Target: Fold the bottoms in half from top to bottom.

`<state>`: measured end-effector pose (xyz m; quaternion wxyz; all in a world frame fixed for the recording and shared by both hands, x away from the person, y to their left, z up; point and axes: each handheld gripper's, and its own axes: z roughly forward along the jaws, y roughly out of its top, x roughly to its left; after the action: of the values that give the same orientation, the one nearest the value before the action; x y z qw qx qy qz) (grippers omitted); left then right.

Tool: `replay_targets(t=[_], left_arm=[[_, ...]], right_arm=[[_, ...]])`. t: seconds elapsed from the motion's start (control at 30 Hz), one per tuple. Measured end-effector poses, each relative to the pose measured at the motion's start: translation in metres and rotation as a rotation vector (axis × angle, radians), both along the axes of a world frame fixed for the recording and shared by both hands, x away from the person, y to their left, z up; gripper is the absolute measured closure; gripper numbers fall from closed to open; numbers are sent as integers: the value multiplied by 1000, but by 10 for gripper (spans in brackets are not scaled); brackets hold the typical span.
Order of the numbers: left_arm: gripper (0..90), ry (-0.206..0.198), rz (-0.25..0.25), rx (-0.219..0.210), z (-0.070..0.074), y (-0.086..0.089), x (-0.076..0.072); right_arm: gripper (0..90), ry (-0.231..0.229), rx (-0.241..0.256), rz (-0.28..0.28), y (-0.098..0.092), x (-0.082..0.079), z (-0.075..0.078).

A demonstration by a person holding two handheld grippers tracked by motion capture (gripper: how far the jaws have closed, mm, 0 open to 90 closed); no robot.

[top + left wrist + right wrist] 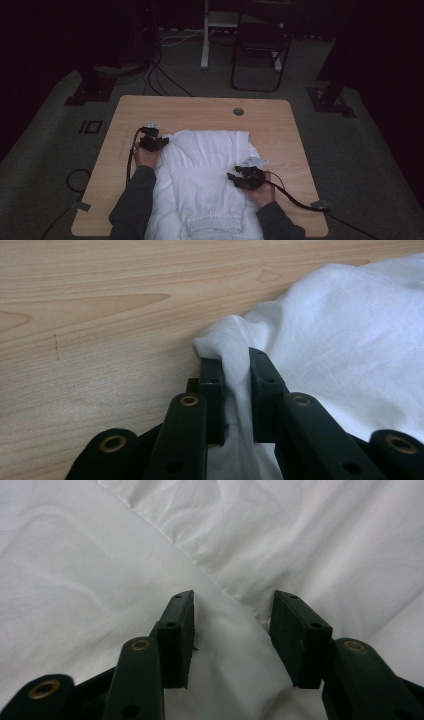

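a white cloth (205, 175) is lying on the table (150, 107), spreading from the middle down to the near edge, where its bunched band is sitting. the left gripper (152, 141) is sitting at the cloth's far left corner, and its jaws are pinching a fold of the cloth (235, 365) between them. bare wood (100, 315) is lying just beside that fold. the right gripper (246, 176) is resting on the cloth's right side, and its jaws are standing apart over the cloth (225, 630) with nothing squeezed in them. a small round hole (238, 111) is sitting near the table's far edge, well apart from the cloth. the far part of the table and its left side are showing bare wood. past the far edge, a chair (260, 47) and cables (160, 75) are sitting on the floor.
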<state>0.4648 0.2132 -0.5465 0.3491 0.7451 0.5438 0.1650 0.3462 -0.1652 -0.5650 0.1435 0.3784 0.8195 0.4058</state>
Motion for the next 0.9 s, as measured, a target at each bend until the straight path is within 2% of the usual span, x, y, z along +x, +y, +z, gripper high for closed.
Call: replay_targets(t=[0.07, 0.17, 0.27, 0.33, 0.37, 0.4, 0.43, 0.53, 0.57, 0.6, 0.63, 0.73, 0.77, 0.8, 0.87, 0.9], left_arm=[[801, 0, 2, -2, 0, 0, 0], [801, -4, 1, 6, 0, -1, -1], [801, -3, 4, 3, 0, -1, 0], [801, -2, 4, 1, 0, -1, 0], [801, -2, 4, 1, 0, -1, 0], [800, -3, 3, -2, 0, 0, 0], [800, -3, 3, -2, 0, 0, 0], [799, -5, 0, -4, -1, 0, 0], [799, -5, 0, -4, -1, 0, 0], [799, -5, 2, -4, -1, 0, 0], [799, -5, 3, -3, -1, 0, 0], [799, -6, 4, -5, -1, 0, 0], [799, -6, 4, -5, -1, 0, 0], [799, -6, 4, -5, -1, 0, 0], [799, -6, 4, -4, -1, 0, 0], [799, -5, 4, -5, -1, 0, 0]], right_arm=[[536, 20, 8, 8, -4, 5, 9], [523, -35, 10, -36, -15, 17, 29], [429, -61, 10, -97, -27, 42, 47], [378, -72, 7, -142, -33, 64, 52], [378, -72, 7, -142, -33, 64, 52], [305, -40, 19, -193, -39, 95, 51], [289, -30, 30, -206, -40, 105, 49], [251, 20, 68, -219, -42, 129, 40], [251, 20, 68, -219, -42, 129, 40], [254, 44, 81, -222, -42, 141, 33], [254, 67, 91, -215, -42, 145, 29], [333, 133, 137, -190, -42, 154, 18], [379, 143, 133, -193, -42, 155, 16], [379, 143, 133, -193, -42, 155, 16], [552, 176, 164, -155, -42, 156, 11], [596, 188, 156, -154, -42, 156, 10]])
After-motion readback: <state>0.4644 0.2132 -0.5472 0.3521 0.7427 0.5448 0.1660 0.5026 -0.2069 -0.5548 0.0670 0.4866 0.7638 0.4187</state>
